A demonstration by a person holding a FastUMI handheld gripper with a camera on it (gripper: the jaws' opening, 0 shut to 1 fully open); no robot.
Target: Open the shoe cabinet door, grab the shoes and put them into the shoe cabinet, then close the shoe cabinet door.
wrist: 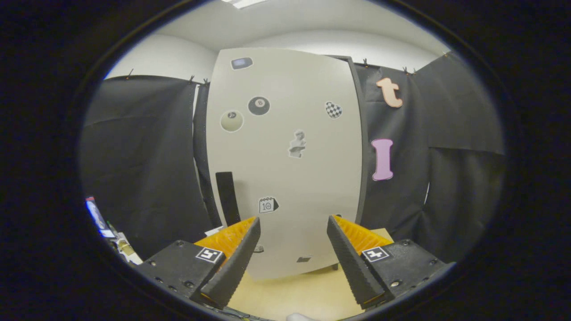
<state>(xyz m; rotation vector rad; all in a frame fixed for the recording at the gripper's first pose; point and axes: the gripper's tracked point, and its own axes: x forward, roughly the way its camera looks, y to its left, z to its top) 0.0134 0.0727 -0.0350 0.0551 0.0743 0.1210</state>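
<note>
Gripper view: tool [293, 223] agape, cabinet door [285, 156] shut.

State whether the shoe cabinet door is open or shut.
Shut: the shoe cabinet door covers the cabinet front; the gripper fingers are open.

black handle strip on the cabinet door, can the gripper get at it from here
Probably yes: the gripper is open and holds nothing, and the black handle strip on the closed cabinet door sits just ahead of its fingers, slightly left, nothing between.

I have the gripper [292, 223] held level in the lower middle of the frame, its two fingers [236, 258] spread wide apart, tips angled slightly inward, nothing between them and touching nothing.
</note>
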